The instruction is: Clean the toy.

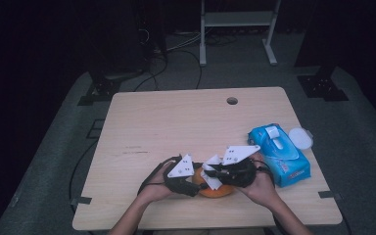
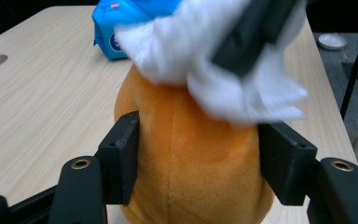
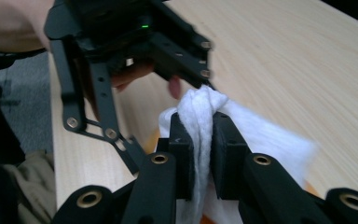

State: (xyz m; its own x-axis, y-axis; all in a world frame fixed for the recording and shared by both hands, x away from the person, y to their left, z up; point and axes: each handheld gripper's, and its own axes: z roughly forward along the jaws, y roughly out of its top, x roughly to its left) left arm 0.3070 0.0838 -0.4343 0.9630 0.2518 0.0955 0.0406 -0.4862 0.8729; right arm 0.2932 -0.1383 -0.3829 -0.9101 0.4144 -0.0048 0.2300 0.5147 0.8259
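An orange plush toy (image 1: 219,191) stands on the wooden table (image 1: 176,122) near its front edge. In the left gripper view my left gripper (image 2: 198,161) has a black pad against each side of the plush (image 2: 191,186), squeezing it. My right gripper (image 3: 204,149) is shut on a bunched white wipe (image 3: 200,109). It holds the wipe (image 2: 200,60) against the top of the plush, just above the left jaws. In the high view both grippers meet over the toy, the left gripper (image 1: 196,185) on its left and the right gripper (image 1: 211,172) on its right.
A blue pack of wet wipes (image 1: 280,152) lies on the table right of the hands, with a round white lid (image 1: 300,138) at the table's right edge. A cable hole (image 1: 232,101) is near the far edge. A white metal frame (image 1: 237,19) stands on the floor beyond.
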